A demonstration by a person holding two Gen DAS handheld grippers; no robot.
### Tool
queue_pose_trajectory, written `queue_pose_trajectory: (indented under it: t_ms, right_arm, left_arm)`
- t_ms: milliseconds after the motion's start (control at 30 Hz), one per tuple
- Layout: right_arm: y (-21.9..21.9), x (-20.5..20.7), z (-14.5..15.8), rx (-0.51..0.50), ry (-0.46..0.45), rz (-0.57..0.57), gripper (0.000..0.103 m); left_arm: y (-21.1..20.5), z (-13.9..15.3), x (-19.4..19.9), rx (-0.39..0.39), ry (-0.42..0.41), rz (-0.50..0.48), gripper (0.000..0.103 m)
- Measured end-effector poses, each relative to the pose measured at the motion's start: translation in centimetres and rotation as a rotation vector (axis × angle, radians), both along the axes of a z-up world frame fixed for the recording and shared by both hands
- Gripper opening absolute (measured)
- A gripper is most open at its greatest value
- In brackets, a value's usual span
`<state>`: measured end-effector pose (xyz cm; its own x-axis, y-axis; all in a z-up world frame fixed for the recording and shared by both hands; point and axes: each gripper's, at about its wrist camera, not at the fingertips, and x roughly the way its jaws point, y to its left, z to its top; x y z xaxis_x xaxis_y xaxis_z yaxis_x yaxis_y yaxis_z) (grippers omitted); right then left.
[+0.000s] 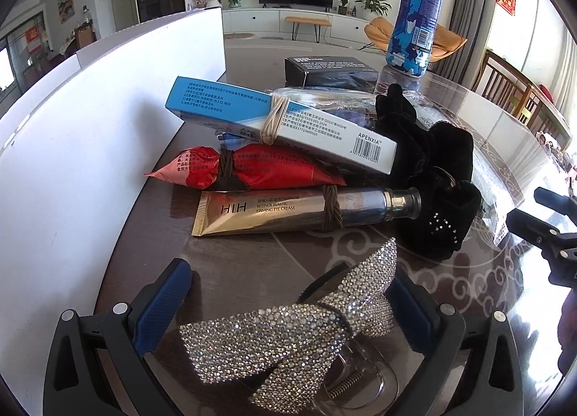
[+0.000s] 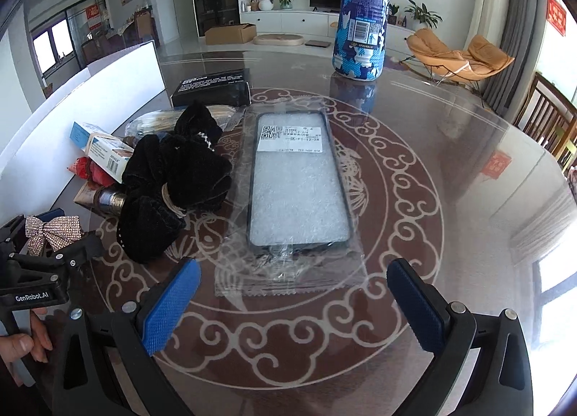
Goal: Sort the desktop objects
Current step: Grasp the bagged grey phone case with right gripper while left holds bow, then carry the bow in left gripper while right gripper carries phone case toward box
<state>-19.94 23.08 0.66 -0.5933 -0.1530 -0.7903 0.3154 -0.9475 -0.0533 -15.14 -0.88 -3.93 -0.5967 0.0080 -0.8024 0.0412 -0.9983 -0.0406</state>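
A rhinestone bow hair clip (image 1: 288,329) lies between the wide-apart blue pads of my left gripper (image 1: 288,308), which is open; its right end touches the right pad. Beyond it sit a gold eye cream tube (image 1: 274,212), a red snack packet (image 1: 252,167), a blue-white box (image 1: 288,120) and a black velvet scrunchie (image 1: 440,178), several bound with hair ties. My right gripper (image 2: 292,304) is open and empty, just short of a bagged phone case (image 2: 299,192). In the right wrist view the bow (image 2: 54,232) shows at the left gripper's tips.
A white board (image 1: 90,149) walls the left side. A black box (image 1: 331,71) and a tall blue camouflage bottle (image 2: 360,16) stand farther back on the patterned glass table (image 2: 450,199). A hand (image 2: 21,344) holds the left gripper's handle. Wooden chairs stand at the right.
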Motion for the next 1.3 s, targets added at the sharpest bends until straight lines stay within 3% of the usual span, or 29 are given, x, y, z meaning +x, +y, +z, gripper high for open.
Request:
queue_pose_trajectory:
  t_ms: [67, 167, 300, 400, 467, 500, 533, 700, 933, 1067, 1133, 1300]
  right_arm:
    - [-0.7, -2.6, -0.3, 0.078, -0.024, 0.058, 0.103]
    - [-1.3, -6.9, -1.7, 0.043, -0.148, 0.104, 0.103]
    - [-1.3, -10.6, -2.3, -0.034, -0.160, 0.070, 0.103]
    - [-2.0, -10.9, -2.6, -0.003, -0.134, 0.092, 0.103]
    - [-2.0, -10.1, -2.5, -0.004, -0.111, 0.094, 0.096]
    - [-1.9, -9.5, -2.3, -0.009, -0.099, 0.100, 0.082]
    - [-1.8, -8.8, -2.1, -0.007, -0.088, 0.104, 0.076]
    - [0.0, -2.8, -2.1, -0.020, -0.084, 0.112, 0.076]
    - [4.4, 8.8, -2.1, -0.038, -0.033, 0.013, 0.076]
    - [4.9, 9.8, -2.0, -0.034, -0.020, -0.017, 0.086]
    - [4.7, 9.3, -2.2, -0.040, -0.044, -0.003, 0.096]
    - [4.4, 9.3, -2.3, -0.029, -0.049, -0.002, 0.098]
  left_arm:
    - [0.4, -0.1, 0.0, -0.020, -0.006, -0.009, 0.103]
    - [0.7, -0.2, -0.1, -0.035, -0.012, -0.016, 0.103]
    - [0.7, -0.2, -0.1, -0.037, -0.013, -0.016, 0.103]
    - [0.7, -0.2, -0.3, -0.037, -0.013, -0.019, 0.103]
    - [0.7, -0.3, -0.3, -0.037, -0.013, -0.019, 0.103]
    - [0.7, -0.3, -0.3, -0.037, -0.013, -0.019, 0.103]
    - [0.7, -0.3, -0.3, -0.036, -0.014, -0.019, 0.103]
    - [0.7, -0.3, -0.3, -0.037, -0.013, -0.018, 0.103]
    - [1.0, -0.3, 0.6, -0.036, -0.018, -0.040, 0.103]
    - [1.0, -0.3, 1.6, -0.037, -0.037, -0.050, 0.103]
    - [0.9, -0.2, 1.9, -0.038, -0.049, -0.060, 0.103]
    - [0.9, -0.2, 1.8, -0.039, -0.072, -0.051, 0.103]
